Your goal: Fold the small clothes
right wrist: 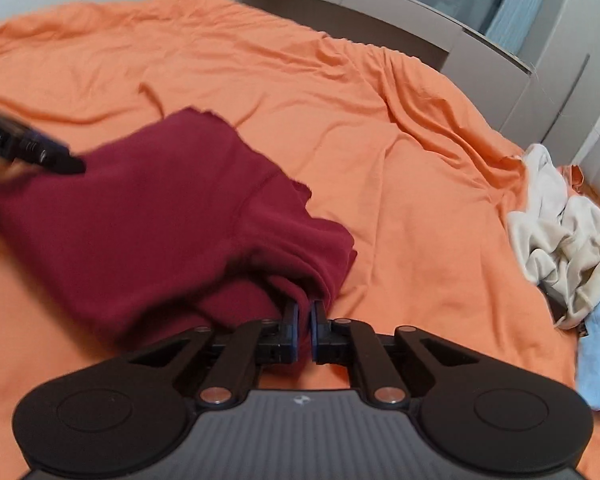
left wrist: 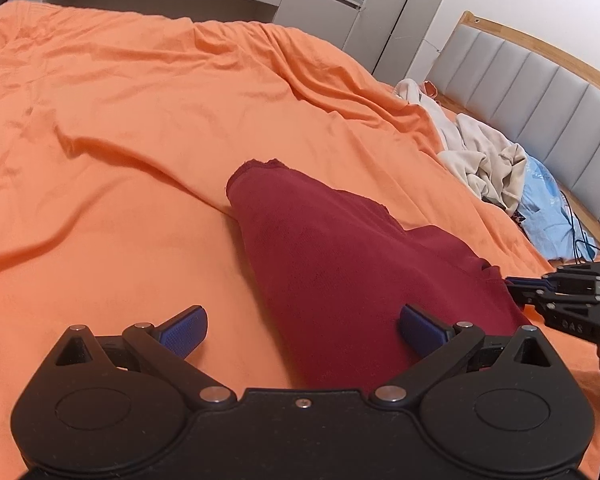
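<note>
Right hand-held gripper [right wrist: 305, 312]: jaws clenched on a bunched fold of the dark red garment [right wrist: 172, 216], at the garment's near right end. Cloth rises into the pinch, so that end looks lifted off the sheet, though motion blur makes this uncertain.

Left hand-held gripper [left wrist: 303, 330]: jaws spread wide, grasping nothing. Its blue pads [left wrist: 184, 332] straddle the near end of the red garment as seen from the left wrist. From the right wrist view its tip reaches the garment's left edge; whether it touches the fabric cannot be told.

The garment lies on the orange bed sheet [left wrist: 120, 128], toward the near edge of the bed, already doubled over, with a raw hem at its far end.

Judgement: a fold is in progress, right side carrying. To do it well, close the left hand-held gripper on the matching near corner before lifting further, keep both ends level, carry the edge straight over to meet the far hem, then lay down flat and avoid dragging the wrinkled sheet.

Further off, along the headboard [left wrist: 540, 92] edge of the bed: a cream clothes heap [right wrist: 560, 240] and a pale blue item [left wrist: 548, 208], well apart from the work.
</note>
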Available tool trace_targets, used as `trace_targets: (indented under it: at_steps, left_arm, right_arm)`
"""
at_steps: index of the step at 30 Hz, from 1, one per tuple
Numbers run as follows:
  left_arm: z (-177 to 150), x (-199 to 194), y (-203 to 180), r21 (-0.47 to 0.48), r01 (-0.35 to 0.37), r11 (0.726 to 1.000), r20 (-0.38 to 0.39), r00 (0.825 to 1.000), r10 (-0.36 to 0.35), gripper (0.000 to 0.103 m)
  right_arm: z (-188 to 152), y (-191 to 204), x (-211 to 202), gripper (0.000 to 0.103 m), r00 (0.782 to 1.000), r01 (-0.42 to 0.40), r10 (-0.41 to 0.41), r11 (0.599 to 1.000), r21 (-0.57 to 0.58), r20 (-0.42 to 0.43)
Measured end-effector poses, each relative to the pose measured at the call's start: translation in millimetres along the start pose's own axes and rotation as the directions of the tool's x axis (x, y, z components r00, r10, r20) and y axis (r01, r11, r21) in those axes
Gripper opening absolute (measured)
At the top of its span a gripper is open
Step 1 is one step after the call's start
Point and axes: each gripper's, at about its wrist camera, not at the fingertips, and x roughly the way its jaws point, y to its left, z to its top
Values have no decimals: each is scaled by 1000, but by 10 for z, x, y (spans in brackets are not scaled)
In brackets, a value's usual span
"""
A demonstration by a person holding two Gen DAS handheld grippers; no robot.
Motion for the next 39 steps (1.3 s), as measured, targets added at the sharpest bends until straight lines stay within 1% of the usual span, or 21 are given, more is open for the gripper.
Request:
trace_targets:
  at_steps: [5, 6, 8, 10, 11, 13, 16, 20, 21, 22, 23, 24, 26, 30, 34, 37, 39]
  left_arm:
    - [-8, 29, -13, 4, 0, 1000, -9, 1000, 0, 102]
    - [-9, 34, -20, 7, -1, 1000, -10, 1000, 1, 102]
    - [-8, 29, -18, 11, -2, 1000, -10, 1000, 2, 102]
    - [-9, 28, -3, 15, -5, 1000, -9, 1000, 5, 102]
    - [-11, 30, -1, 14, -6, 1000, -10, 1000, 6, 102]
    - [-10, 41, -2, 11, -5, 1000, -13, 1000, 5, 102]
    - [-11, 48, 11, 6, -3, 1000, -17, 1000, 3, 102]
    - [-13, 51, 11, 7, -4, 1000, -15, 1000, 5, 102]
    - [-13, 52, 11, 7, -4, 1000, -16, 1000, 4, 102]
    - [-13, 51, 11, 6, -4, 1000, -16, 1000, 4, 102]
    - [-12, 50, 10, 6, -4, 1000, -16, 1000, 4, 102]
    - [-12, 51, 10, 6, -4, 1000, -16, 1000, 4, 102]
    - [-13, 50, 11, 7, -4, 1000, -16, 1000, 4, 102]
    - [-12, 50, 12, 7, -3, 1000, -17, 1000, 3, 102]
    - [-11, 50, 9, 8, -4, 1000, -17, 1000, 4, 102]
    - [-11, 50, 9, 7, -4, 1000, -17, 1000, 4, 102]
    - [-11, 51, 9, 7, -5, 1000, -17, 1000, 5, 102]
  right_arm:
    - [-81, -70, 0, 7, 997, -72, 73, 997, 33, -31]
    - [-87, -94, -17, 10, 996, -81, 82, 996, 42, -24]
    - [-87, -181, -81, 18, 996, -90, 89, 992, 85, 15]
    - [-87, -287, -141, 39, 993, -111, 102, 984, 140, 64]
    - [-85, -327, -154, 41, 991, -118, 106, 980, 161, 81]
    - [-68, -357, -110, 42, 990, -123, 109, 976, 182, 85]
    - [-31, -356, 22, 42, 993, -111, 101, 979, 172, 67]
    - [-19, -388, 153, 42, 987, -151, 136, 971, 186, 91]
    - [-27, -396, 177, 41, 984, -167, 151, 967, 194, 94]
    - [-39, -404, 193, 34, 981, -185, 169, 963, 198, 94]
    - [-48, -401, 196, 27, 980, -193, 178, 962, 195, 89]
    - [-40, -373, 194, 14, 981, -191, 178, 964, 184, 82]
    - [-33, -314, 127, 8, 984, -170, 161, 975, 141, 72]
    - [-67, -189, 13, 6, 991, -132, 130, 988, 74, 34]
    - [-114, -125, 22, 5, 992, -125, 125, 991, 41, -1]
    - [-148, -149, 8, 5, 990, -139, 139, 989, 46, -13]
    - [-158, -226, -38, 6, 989, -146, 145, 986, 85, 12]
